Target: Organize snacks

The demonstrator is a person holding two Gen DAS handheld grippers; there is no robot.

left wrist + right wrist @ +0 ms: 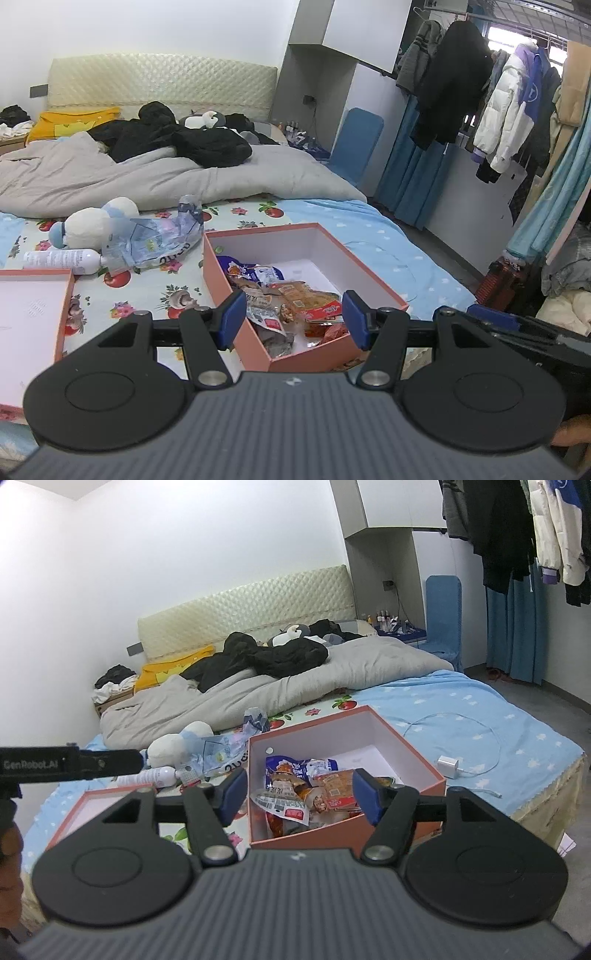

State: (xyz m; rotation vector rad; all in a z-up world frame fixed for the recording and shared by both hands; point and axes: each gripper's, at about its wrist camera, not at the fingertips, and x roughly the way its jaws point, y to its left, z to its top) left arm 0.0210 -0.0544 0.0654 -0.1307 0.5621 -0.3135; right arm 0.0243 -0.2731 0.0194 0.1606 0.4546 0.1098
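A pink box (218, 269) sits on the bed and holds several snack packets (295, 299) piled at its near end. It also shows in the right wrist view (417, 760), with the snack packets (306, 790) inside. My left gripper (293, 319) is open and empty, held above the box's near end. My right gripper (299, 797) is open and empty, also above the near end of the box. The box's pink lid (33, 317) lies upside down to the left, also seen in the right wrist view (96, 797).
A crumpled plastic bag (155, 240), a white bottle (61, 260) and a plush toy (92, 221) lie behind the lid. A white charger with cable (448, 764) lies right of the box. A grey duvet (147, 177) with black clothes covers the far bed. Hanging coats (480, 92) are at right.
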